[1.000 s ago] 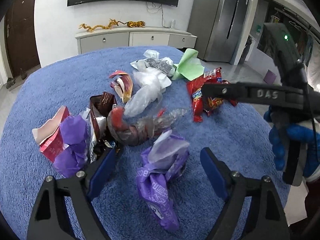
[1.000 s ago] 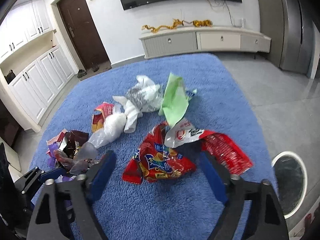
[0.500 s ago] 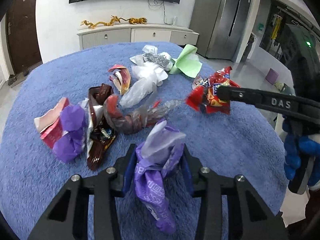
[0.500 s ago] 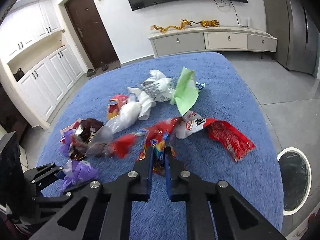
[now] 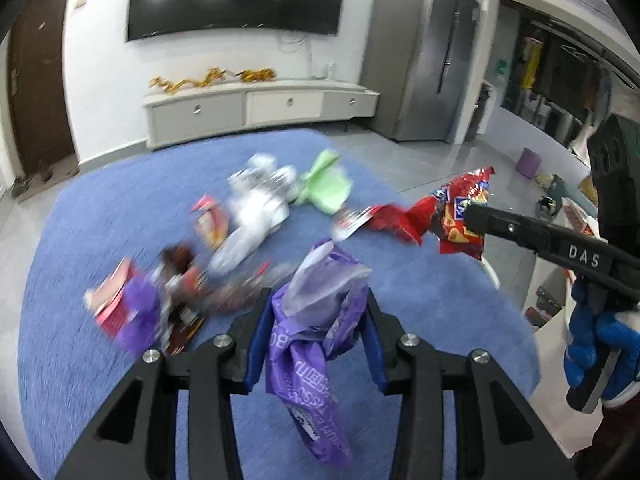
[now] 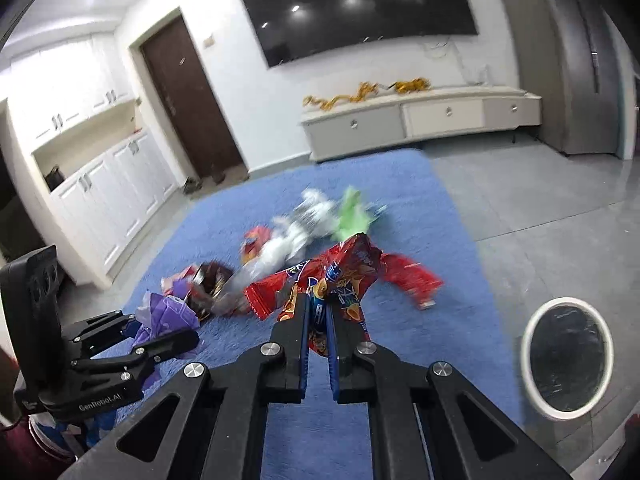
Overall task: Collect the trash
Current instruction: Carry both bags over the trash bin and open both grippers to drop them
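The left gripper (image 5: 316,320) is clamped around a crumpled purple bag (image 5: 316,332), which hangs between its fingers above the blue rug (image 5: 80,220). The right gripper (image 6: 319,320) is pinched nearly closed on a red snack bag (image 6: 340,276), also held off the rug. More wrappers (image 5: 256,208) lie scattered on the rug, and a white-rimmed bin (image 6: 568,364) stands on the floor just beside it.

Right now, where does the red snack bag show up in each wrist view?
Left wrist view: red snack bag at right of centre, lifted, pinched in the right tool.
Right wrist view: bottom centre, clamped in that tool.
Shared landmark: the green wrapper on the blue rug.
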`<state>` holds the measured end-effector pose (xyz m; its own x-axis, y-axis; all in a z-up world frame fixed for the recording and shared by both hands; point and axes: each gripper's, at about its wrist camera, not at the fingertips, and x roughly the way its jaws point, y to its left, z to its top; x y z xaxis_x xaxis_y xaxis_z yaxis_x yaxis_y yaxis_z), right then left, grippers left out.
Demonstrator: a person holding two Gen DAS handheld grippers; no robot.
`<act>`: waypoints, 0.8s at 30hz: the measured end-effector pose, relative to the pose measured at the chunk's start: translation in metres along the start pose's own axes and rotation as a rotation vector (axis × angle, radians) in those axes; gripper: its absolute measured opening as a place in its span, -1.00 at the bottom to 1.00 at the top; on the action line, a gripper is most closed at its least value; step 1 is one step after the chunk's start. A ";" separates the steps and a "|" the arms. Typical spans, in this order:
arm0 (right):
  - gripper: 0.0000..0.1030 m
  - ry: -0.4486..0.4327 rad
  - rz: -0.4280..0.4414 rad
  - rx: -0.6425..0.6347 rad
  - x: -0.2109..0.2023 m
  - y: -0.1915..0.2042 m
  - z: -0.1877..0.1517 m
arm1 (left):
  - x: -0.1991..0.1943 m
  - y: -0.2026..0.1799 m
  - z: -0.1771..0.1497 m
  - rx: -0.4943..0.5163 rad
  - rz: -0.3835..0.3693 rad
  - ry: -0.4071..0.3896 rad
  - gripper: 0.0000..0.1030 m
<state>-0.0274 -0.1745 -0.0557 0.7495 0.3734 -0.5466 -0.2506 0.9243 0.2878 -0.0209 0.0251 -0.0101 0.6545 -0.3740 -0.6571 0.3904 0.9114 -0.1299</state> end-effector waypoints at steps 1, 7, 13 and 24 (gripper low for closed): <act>-0.85 -0.015 -0.015 0.009 -0.006 -0.006 0.001 | 0.003 -0.008 0.007 0.010 -0.016 -0.003 -0.24; -0.85 -0.105 -0.206 0.109 -0.054 -0.091 0.007 | 0.048 -0.083 0.064 0.092 -0.127 0.011 -0.24; -0.85 -0.113 -0.381 0.239 -0.069 -0.180 -0.002 | 0.120 -0.177 0.107 0.175 -0.213 0.077 -0.23; -0.85 0.023 -0.511 0.487 -0.019 -0.321 -0.038 | 0.274 -0.280 0.127 0.191 -0.269 0.282 -0.19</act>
<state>0.0153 -0.4752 -0.1671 0.6858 -0.0913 -0.7221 0.4357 0.8462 0.3067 0.1311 -0.3543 -0.0593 0.3210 -0.5081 -0.7993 0.6530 0.7300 -0.2019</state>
